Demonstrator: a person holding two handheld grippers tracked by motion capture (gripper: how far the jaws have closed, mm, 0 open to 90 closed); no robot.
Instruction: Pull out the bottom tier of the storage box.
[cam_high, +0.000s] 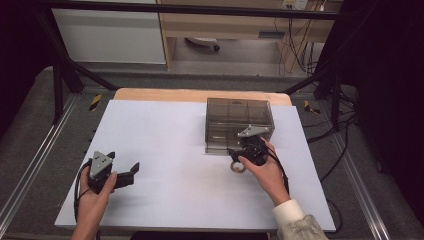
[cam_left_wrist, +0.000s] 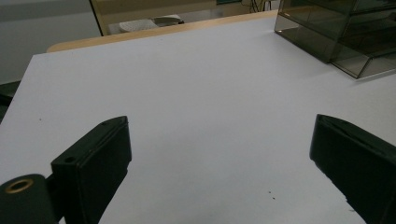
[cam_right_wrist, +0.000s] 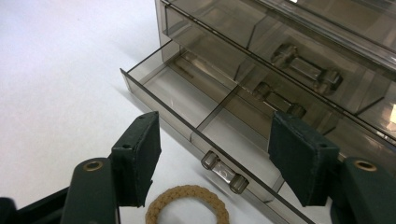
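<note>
A smoky transparent drawer unit (cam_high: 239, 120) stands on the white table top (cam_high: 170, 145), right of the middle. Its bottom drawer (cam_right_wrist: 187, 93) is pulled partly out and looks empty, with a clear handle (cam_right_wrist: 224, 173) on its front. A tan woven ring (cam_high: 238, 166) lies flat on the table just in front of that drawer, seen close up as the ring (cam_right_wrist: 187, 205) in the right gripper view. My right gripper (cam_high: 239, 150) hovers over the drawer front, and its jaws (cam_right_wrist: 217, 158) stand open on either side of the handle without touching it. My left gripper (cam_high: 123, 161) rests near the table's front left, open with nothing between its jaws (cam_left_wrist: 219, 158).
The drawer unit's upper drawers (cam_right_wrist: 299, 60) are shut. A wooden table edge (cam_high: 200, 95) runs along the far side, with black frame bars (cam_high: 60, 75) and cables (cam_high: 345, 125) beyond the table's sides.
</note>
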